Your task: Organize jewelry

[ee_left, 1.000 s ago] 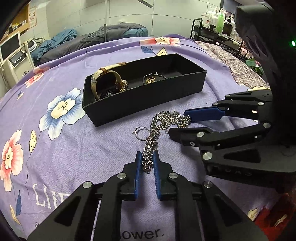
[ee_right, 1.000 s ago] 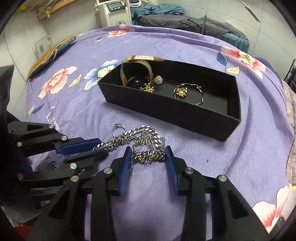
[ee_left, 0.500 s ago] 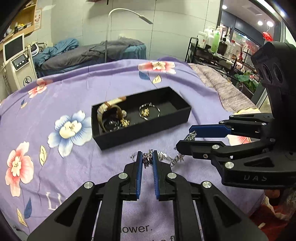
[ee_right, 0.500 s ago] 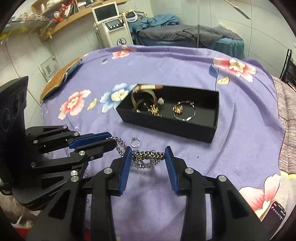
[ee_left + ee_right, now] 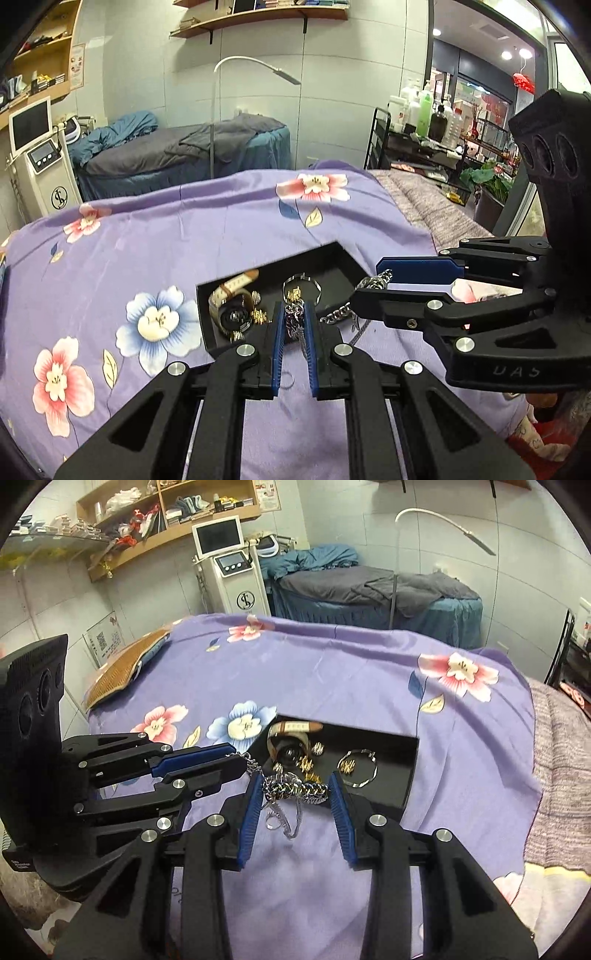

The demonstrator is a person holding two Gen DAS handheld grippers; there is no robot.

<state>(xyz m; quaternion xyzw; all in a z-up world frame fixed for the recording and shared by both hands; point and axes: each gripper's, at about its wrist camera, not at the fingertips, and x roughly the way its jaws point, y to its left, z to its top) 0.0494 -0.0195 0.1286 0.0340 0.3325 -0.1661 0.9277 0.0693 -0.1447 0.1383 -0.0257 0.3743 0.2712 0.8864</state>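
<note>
A silver chain necklace (image 5: 295,789) hangs in the air, stretched between both grippers. My left gripper (image 5: 295,314) is shut on one end of the chain (image 5: 294,322). My right gripper (image 5: 295,788) is shut on a bunched part of it; loops dangle below. In the left wrist view the right gripper (image 5: 373,281) is to the right with chain (image 5: 340,314) sagging between. A black tray (image 5: 402,775) lies on the bed below, holding a tan-strapped watch (image 5: 291,734), gold earrings (image 5: 310,764) and a hoop bracelet (image 5: 360,770). It also shows in the left wrist view (image 5: 332,254).
The bed is covered by a purple flowered sheet (image 5: 332,672). A woven mat (image 5: 118,672) lies at its far left corner. A white machine (image 5: 236,579) and another bed (image 5: 369,590) stand behind. A shelf cart with bottles (image 5: 424,122) stands at the right.
Both grippers have lifted the chain off the sheet and risen well above the bed. The tray now appears smaller and lies under the chain.
</note>
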